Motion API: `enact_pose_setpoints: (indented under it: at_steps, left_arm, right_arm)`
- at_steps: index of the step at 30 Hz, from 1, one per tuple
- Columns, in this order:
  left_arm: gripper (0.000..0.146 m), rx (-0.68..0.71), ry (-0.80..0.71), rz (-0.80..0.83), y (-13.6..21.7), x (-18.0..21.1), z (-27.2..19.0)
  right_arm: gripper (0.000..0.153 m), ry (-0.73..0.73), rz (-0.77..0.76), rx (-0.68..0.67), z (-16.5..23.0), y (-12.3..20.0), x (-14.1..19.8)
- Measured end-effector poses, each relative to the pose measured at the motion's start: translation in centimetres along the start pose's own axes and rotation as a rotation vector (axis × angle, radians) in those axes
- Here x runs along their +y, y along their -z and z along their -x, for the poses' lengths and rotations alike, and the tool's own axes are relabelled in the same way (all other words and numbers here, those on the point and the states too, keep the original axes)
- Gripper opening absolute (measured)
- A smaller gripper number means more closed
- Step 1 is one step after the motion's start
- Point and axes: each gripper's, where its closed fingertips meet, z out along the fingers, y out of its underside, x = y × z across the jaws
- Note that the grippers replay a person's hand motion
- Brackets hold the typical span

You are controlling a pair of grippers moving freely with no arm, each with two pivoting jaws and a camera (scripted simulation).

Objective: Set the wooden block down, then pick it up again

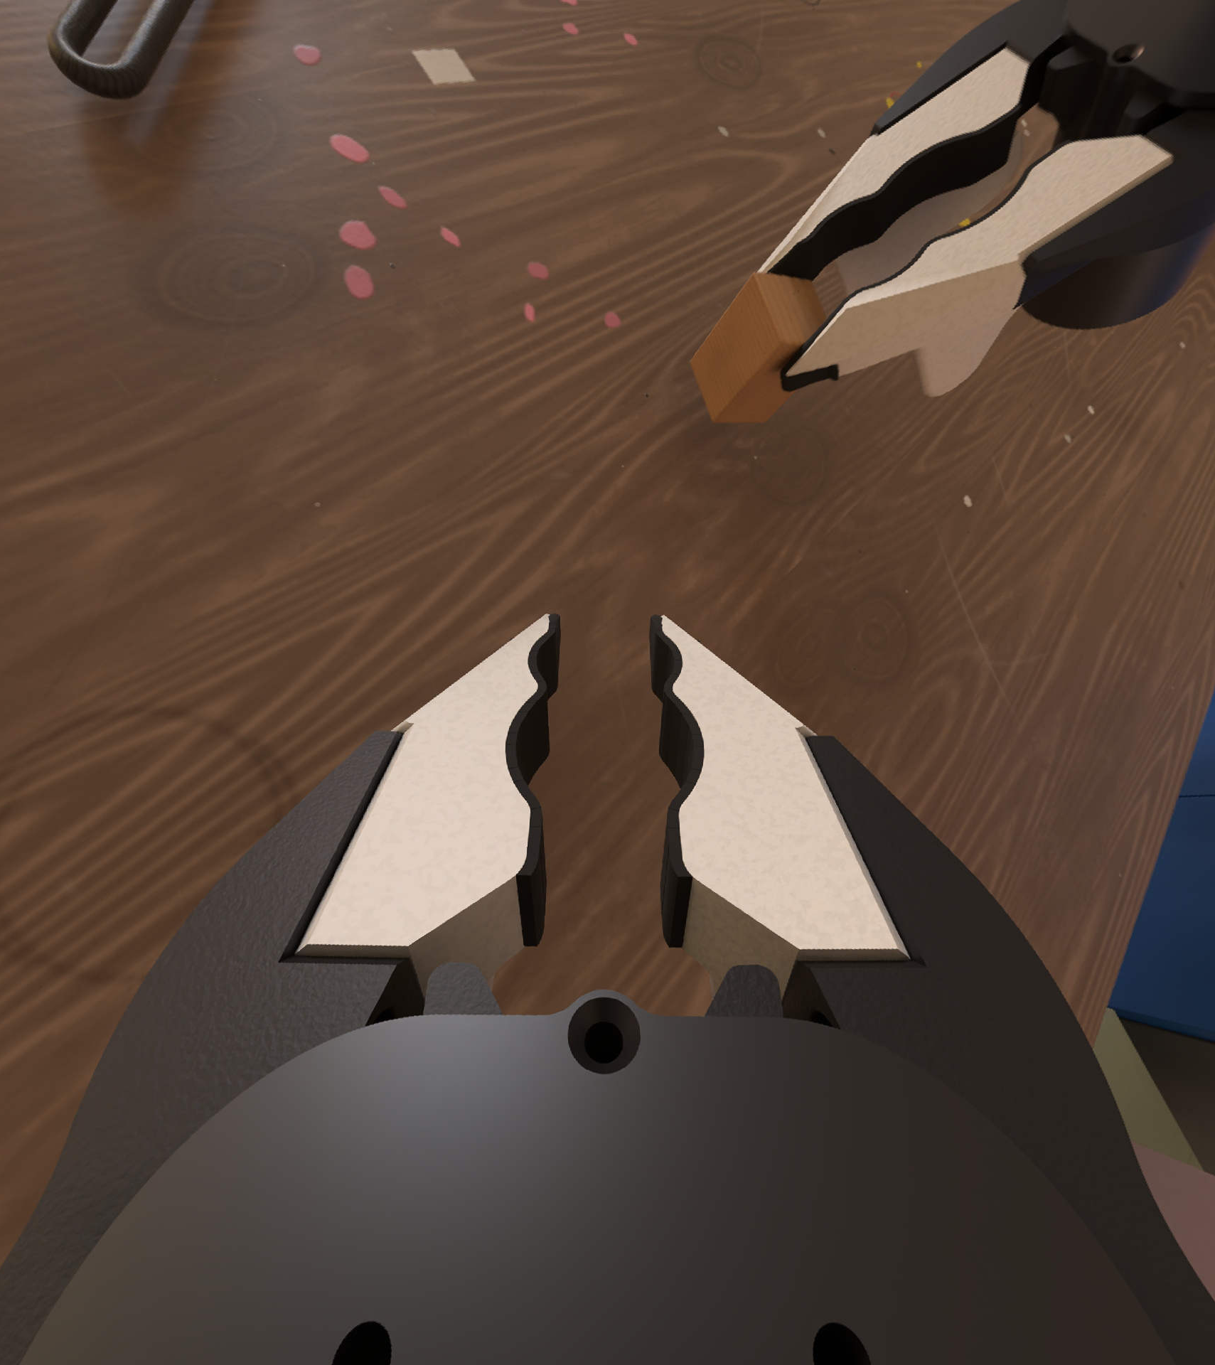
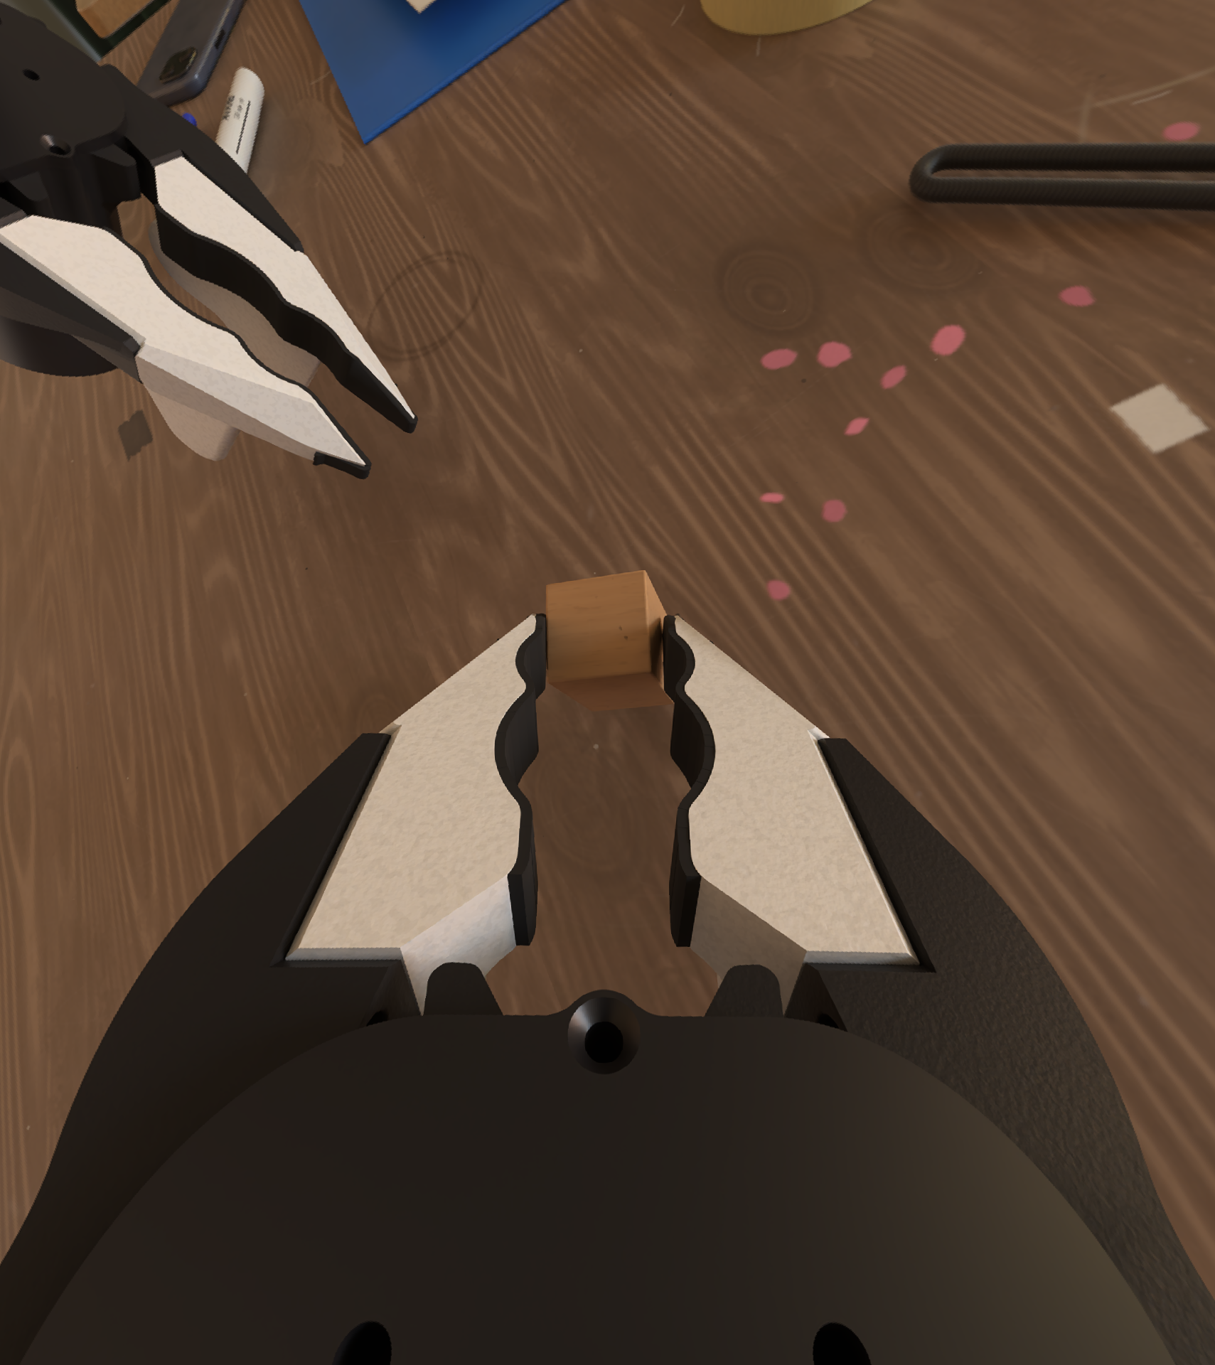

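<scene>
Over on the left, the left gripper (image 1: 604,620) hangs above the bare wooden table (image 1: 294,517), its tongs apart with nothing between them. Across to the right, the right gripper (image 2: 604,628) has its fingertips clamped on the wooden block (image 2: 604,639), pinching two opposite flat faces at the very tips. From the left wrist view the wooden block looks tilted, one lower corner close to the table; whether it touches, I cannot tell. It reads as light, stiff and squarely cut, smooth enough to twist in a shallow pinch, so a hold across parallel faces, seated deeper, looks safest.
</scene>
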Motion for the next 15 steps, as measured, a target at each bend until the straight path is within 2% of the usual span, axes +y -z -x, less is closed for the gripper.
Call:
enact_pose_setpoints:
  at_steps: [8, 15]
  left_arm:
    - [0.024, -0.054, -0.047, 0.028, 0.5, 0.7, -1.6]
    - [0.024, -0.115, -0.047, 0.037, 1.5, 2.7, -2.8]
  right_arm:
    - [0.031, -0.007, -0.033, 0.021, 0.9, 1.9, 1.2]
    - [0.031, -0.004, -0.047, 0.012, 2.9, 1.8, 2.2]
